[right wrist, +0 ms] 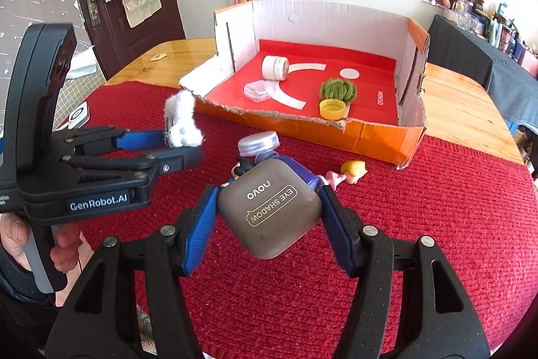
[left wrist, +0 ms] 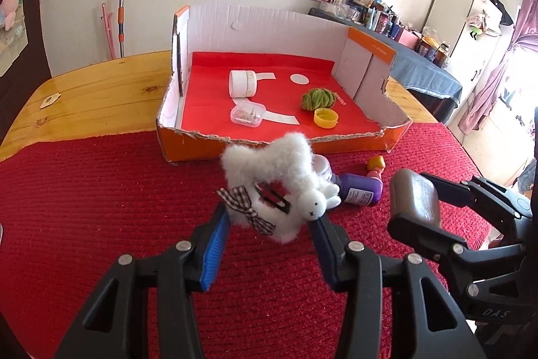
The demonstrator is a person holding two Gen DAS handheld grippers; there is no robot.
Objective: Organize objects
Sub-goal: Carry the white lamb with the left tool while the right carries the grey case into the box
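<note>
White fluffy bunny clip (left wrist: pixel 269 187) clamped in left tool (left wrist: pixel 269 217); brown eye-shadow case (right wrist: pixel 269 207) clamped in right tool (right wrist: pixel 269 214), both raised above red mat (left wrist: pixel 101 207) on desk (left wrist: pixel 94 90). Carrying step, seemingly. Next: forward to 12 o'clock, over torn front wall into orange box (left wrist: pixel 279 147). Purple bottle (left wrist: pixel 361 190), small figure (right wrist: pixel 351 172) in between; roll (left wrist: pixel 242 83), yellow cap (left wrist: pixel 325 117) already inside.

Bright daylight floods in from the window (left wrist: pixel 514 96), right of the cardboard box (left wrist: pixel 269 137), and washes it out. The box looks sharp, its shadows soft. Fisheye bending curves the table (left wrist: pixel 94 96) left of it; corners go black.
</note>
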